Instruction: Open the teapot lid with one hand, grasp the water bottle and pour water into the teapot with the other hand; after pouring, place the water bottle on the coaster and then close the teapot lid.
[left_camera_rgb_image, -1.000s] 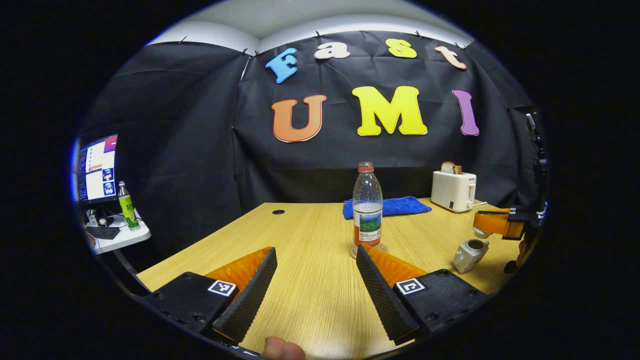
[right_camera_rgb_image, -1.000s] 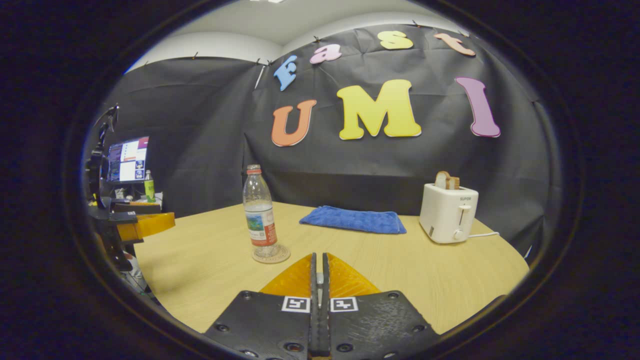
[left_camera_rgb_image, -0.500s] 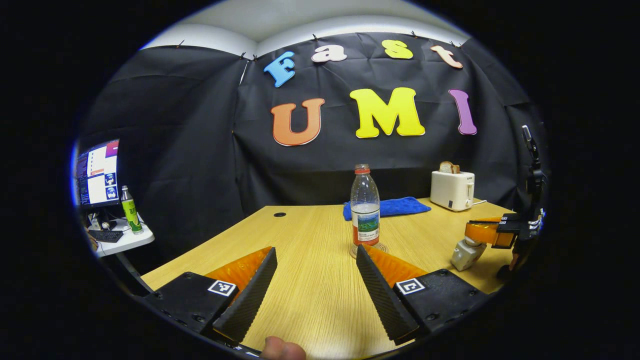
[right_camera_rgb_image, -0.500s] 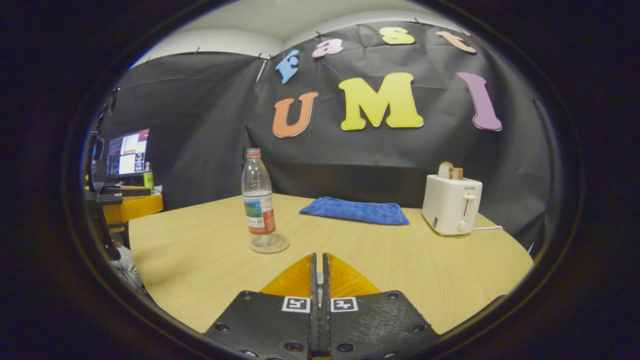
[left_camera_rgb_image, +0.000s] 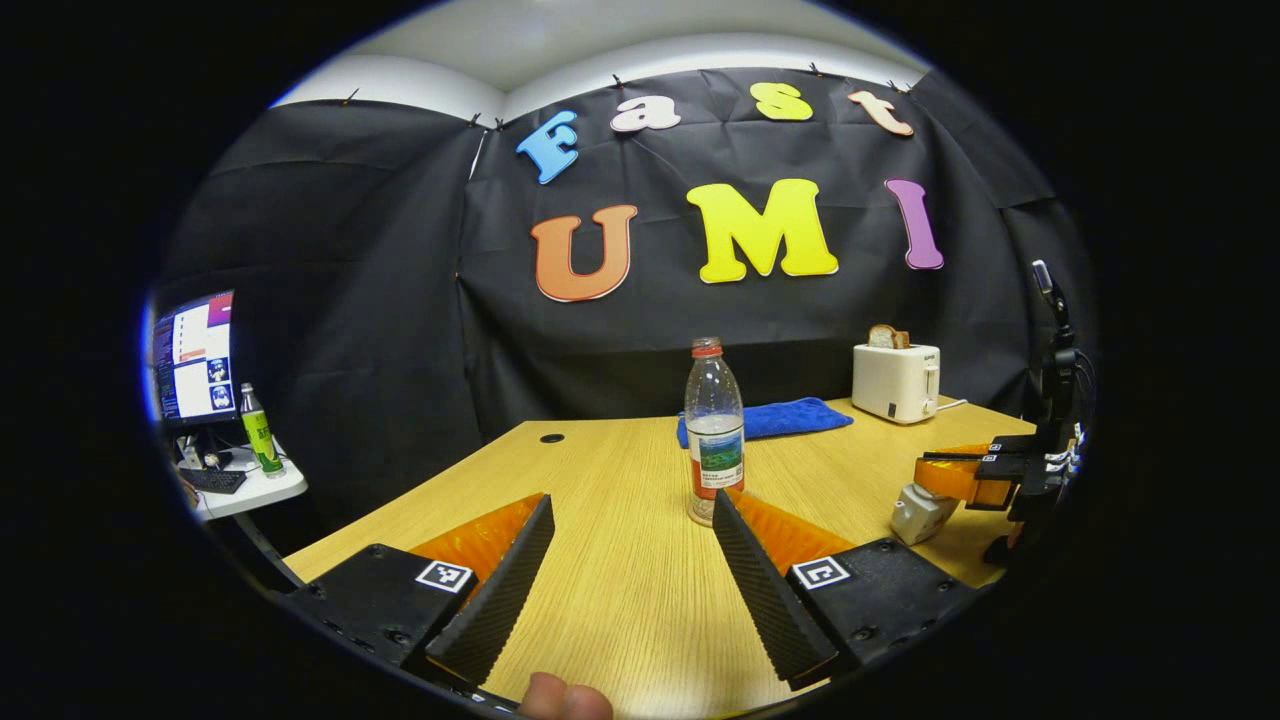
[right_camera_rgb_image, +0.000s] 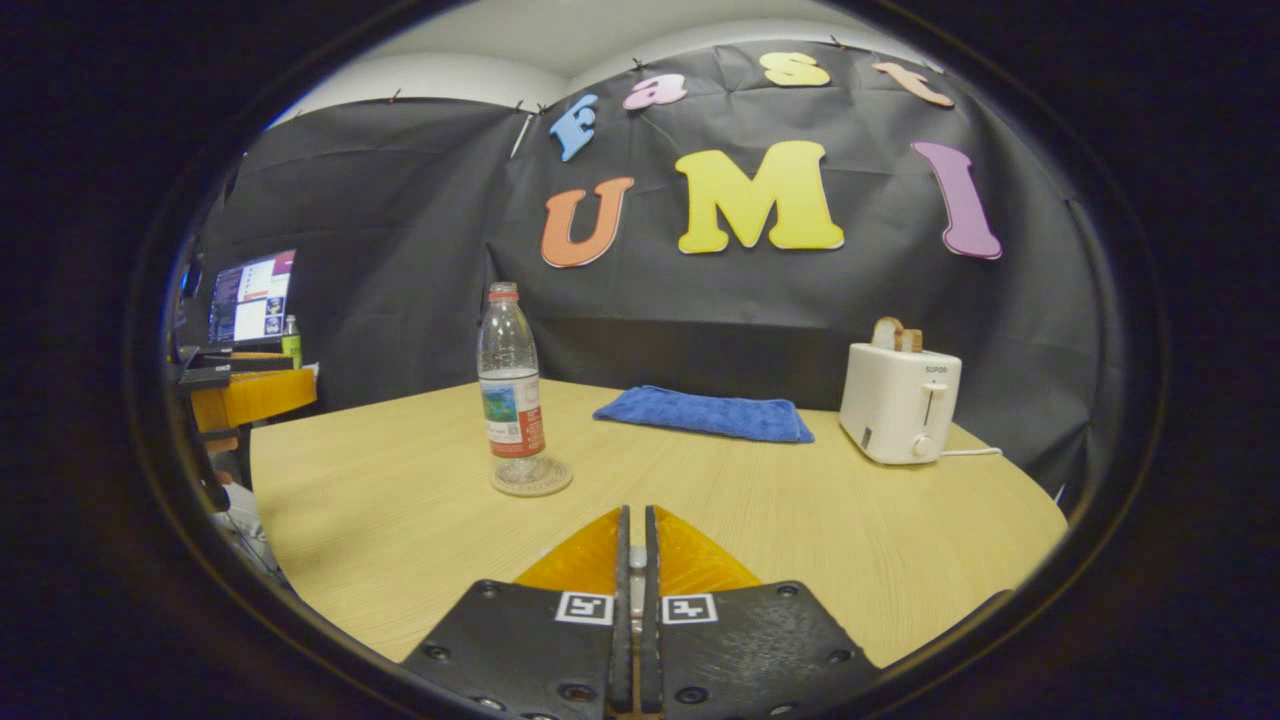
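Water bottle (right_camera_rgb_image: 510, 385) of clear plastic, red-capped and partly filled, stands upright on a round woven coaster (right_camera_rgb_image: 531, 478) near the middle of a light wooden table (right_camera_rgb_image: 800, 520). At the table's right edge in the left gripper view, a small pale grey teapot (left_camera_rgb_image: 918, 512) sits beneath the right gripper (left_camera_rgb_image: 955, 478), whose fingers meet over its top; the lid itself cannot be made out. The right gripper view shows those fingers pressed together with something small and pale between them. The left gripper (left_camera_rgb_image: 632, 560) hangs low over the table, fingers wide apart, short of the bottle. Behind lie a folded blue towel (right_camera_rgb_image: 705, 413) and a white toaster (right_camera_rgb_image: 898, 400) holding bread.
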